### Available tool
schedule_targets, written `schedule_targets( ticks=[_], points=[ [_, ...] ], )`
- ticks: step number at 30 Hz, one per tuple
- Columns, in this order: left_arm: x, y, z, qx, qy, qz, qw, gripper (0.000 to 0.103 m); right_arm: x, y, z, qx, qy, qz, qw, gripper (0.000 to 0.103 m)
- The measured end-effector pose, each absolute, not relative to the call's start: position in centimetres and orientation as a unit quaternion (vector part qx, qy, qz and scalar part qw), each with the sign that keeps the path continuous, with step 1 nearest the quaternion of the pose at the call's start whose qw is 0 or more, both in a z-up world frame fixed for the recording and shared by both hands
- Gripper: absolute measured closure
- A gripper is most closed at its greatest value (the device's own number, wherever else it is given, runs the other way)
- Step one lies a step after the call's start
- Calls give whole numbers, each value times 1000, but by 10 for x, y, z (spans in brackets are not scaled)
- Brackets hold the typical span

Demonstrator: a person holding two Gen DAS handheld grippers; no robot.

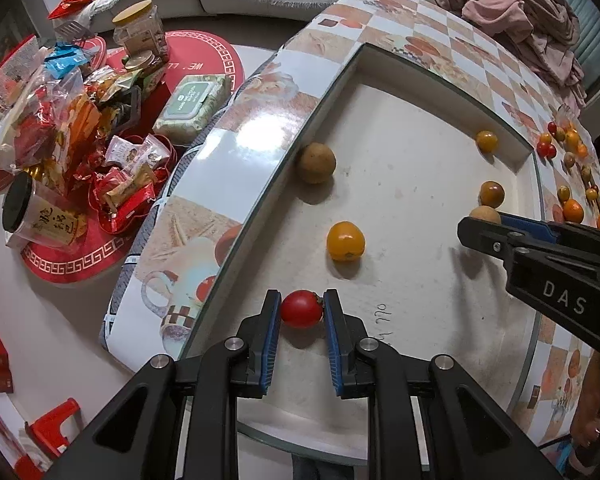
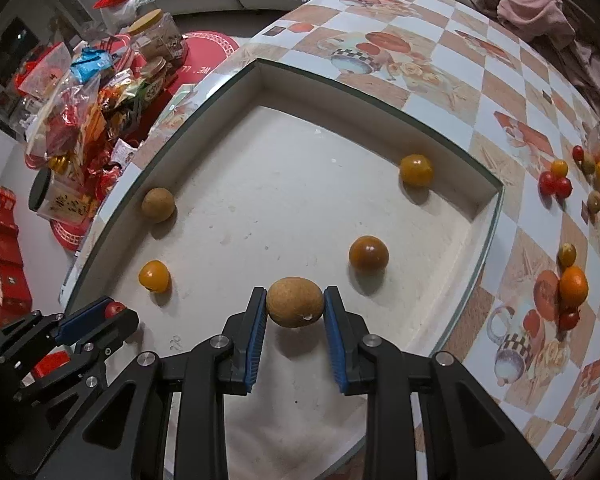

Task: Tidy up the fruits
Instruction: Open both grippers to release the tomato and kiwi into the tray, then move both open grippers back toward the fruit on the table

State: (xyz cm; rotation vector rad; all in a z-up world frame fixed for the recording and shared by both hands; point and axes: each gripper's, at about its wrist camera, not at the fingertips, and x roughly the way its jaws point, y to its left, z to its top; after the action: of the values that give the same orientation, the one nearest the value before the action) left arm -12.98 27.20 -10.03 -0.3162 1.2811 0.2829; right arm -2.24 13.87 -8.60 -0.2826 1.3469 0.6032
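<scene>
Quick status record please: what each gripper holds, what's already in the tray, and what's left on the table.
left gripper: shut on red tomato, over tray
right gripper: shut on brown fruit, over tray
tray: four loose fruits, one brown, three yellow-orange
table: a scatter of small fruits beside the tray

Red cherry tomato [image 1: 302, 309] pinched between blue pads, above the white tray [image 2: 300, 92] floor near its front edge. Tan oval longan-like fruit [image 2: 295, 302] also clamped, above tray front-centre. Loose in tray: tan round fruit [image 2: 158, 205] at left wall, yellow tomato [image 2: 154, 276] front-left, brownish-orange tomato [image 2: 368, 253] centre-right, yellow-orange one [image 2: 416, 170] by the right wall. Mixed small fruits [image 2: 572, 216] scattered right of tray.
</scene>
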Motion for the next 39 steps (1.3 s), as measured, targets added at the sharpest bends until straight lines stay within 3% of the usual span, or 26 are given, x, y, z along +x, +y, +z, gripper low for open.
schedule_targets(
  ticks=[12, 15, 20, 24, 27, 39],
  points=[
    [-126, 264, -106, -113, 607, 128, 776, 78, -25, 141, -97, -141, 612, 263, 733, 68],
    [-127, 266, -106, -114, 607, 135, 775, 30, -25, 142, -97, -138, 614, 265, 730, 61],
    [-128, 265, -103, -106, 606, 141, 776, 30, -26, 140, -96, -126, 621, 270, 725, 53],
    [-127, 266, -103, -110, 609, 143, 772, 30, -25, 134, -87, -119, 615, 275, 729, 37],
    [-125, 264, -101, -110, 609, 142, 772, 30, -24, 130, -77, -116, 606, 276, 737, 31],
    [-108, 235, -90, -77, 609, 118, 781, 30, -11, 89, -55, -74, 595, 246, 762, 24]
  ],
)
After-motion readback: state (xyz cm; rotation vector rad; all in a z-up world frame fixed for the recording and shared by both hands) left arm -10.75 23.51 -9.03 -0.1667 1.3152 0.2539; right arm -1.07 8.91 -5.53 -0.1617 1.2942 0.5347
